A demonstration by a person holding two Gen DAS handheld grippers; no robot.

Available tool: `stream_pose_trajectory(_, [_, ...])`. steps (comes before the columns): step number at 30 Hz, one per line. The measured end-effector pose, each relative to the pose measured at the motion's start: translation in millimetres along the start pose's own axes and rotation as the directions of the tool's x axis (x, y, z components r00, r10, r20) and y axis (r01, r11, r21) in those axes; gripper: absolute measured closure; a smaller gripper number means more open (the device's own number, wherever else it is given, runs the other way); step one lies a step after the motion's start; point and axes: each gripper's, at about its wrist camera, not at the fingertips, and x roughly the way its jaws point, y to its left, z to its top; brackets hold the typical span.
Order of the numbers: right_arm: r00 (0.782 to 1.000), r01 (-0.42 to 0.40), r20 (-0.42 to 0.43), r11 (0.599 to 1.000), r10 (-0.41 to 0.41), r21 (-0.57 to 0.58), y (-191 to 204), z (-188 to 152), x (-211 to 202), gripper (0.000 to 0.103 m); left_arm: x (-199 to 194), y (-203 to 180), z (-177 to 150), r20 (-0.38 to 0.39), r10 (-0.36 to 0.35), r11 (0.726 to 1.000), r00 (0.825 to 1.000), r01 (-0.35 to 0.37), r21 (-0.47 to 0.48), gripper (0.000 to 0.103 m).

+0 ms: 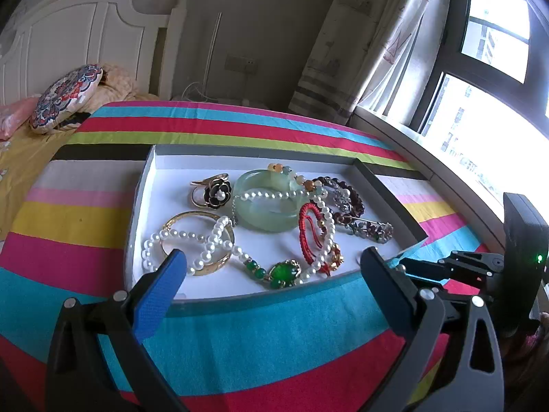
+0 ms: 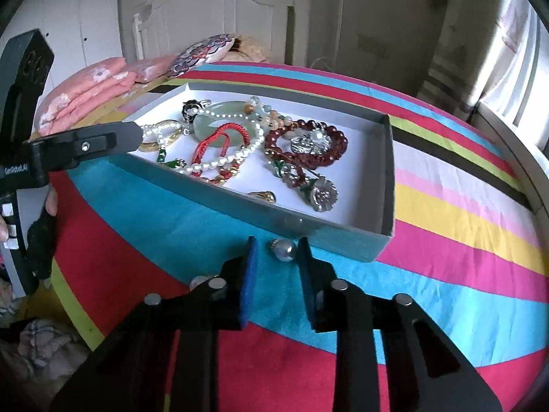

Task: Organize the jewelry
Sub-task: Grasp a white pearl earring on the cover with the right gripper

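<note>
Left claw point(image 1: 271, 261): jaws stood wide apart and gripped nothing; it hung over the box's near edge, tips above the jewelry, probably waiting its turn or ready to steady the box.
Left hand pose: claw angled gently downward toward the box; in the right wrist view the same tool reached in from 9 o'clock, with a black-gloved hand point(image 2: 43, 237) on its handle.
Box point(image 1: 144, 185): shallow, white-lined, grey-walled, it lay on the striped bed cover point(image 1: 260, 336), apparently the place where the pieces were being gathered.
Box contents: a pale green bangle point(image 1: 267, 206) near the centre, a white pearl strand point(image 1: 192, 240) draped over a gold bangle at 8 o'clock, a red cord bracelet point(image 1: 310, 230) at 4 o'clock, dark red beads point(image 2: 305, 140) toward 2 o'clock.
Stray pearl piece point(image 2: 284, 249): a round grey pearl with a small metal cap, it lay on the cover just outside the box's near wall, likely the next thing to go in.
Right claw point(image 2: 278, 252): jaws were drawn close on either side of the pearl piece; whether the pads already pressed it I cannot tell.
Right hand pose: tilted steeply down at the cover, low and set for a pinch.
</note>
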Motion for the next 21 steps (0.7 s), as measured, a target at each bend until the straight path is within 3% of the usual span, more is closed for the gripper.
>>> stream_pose_trajectory(3, [1.0,-0.002,0.003,1.0,0.002,-0.005,0.0,-0.9,-1.1,0.087,0.0,-0.9,-0.1,-0.005,-0.003,1.0,1.0,0.003,0.005,0.003])
stream_pose_trajectory(8, [0.999,-0.005,0.033,1.0,0.004,0.026,-9.2,-7.3,-12.6,0.087,-6.9,-13.6,-2.9,0.004,0.016,0.998,1.0,-0.017,0.053,0.003])
stream_pose_trajectory(14, [0.997,-0.015,0.081,0.996,0.008,0.087,-31.1,-16.8,-29.8,0.087,-3.9,-75.8,-31.4,-0.096,-0.044,0.963,0.994,0.068,0.26,0.004])
stream_pose_trajectory(17, [0.996,-0.026,0.088,0.996,0.018,0.089,-32.1,-22.5,-32.5,0.087,5.2,-101.0,-42.6,-0.141,-0.055,0.936,0.989,0.1,0.338,0.02])
stream_pose_trajectory(21, [0.995,-0.033,0.098,0.994,0.023,0.101,-35.4,-26.0,-35.1,0.087,19.4,-115.1,-49.7,-0.187,-0.046,0.919,0.981,0.115,0.378,0.039])
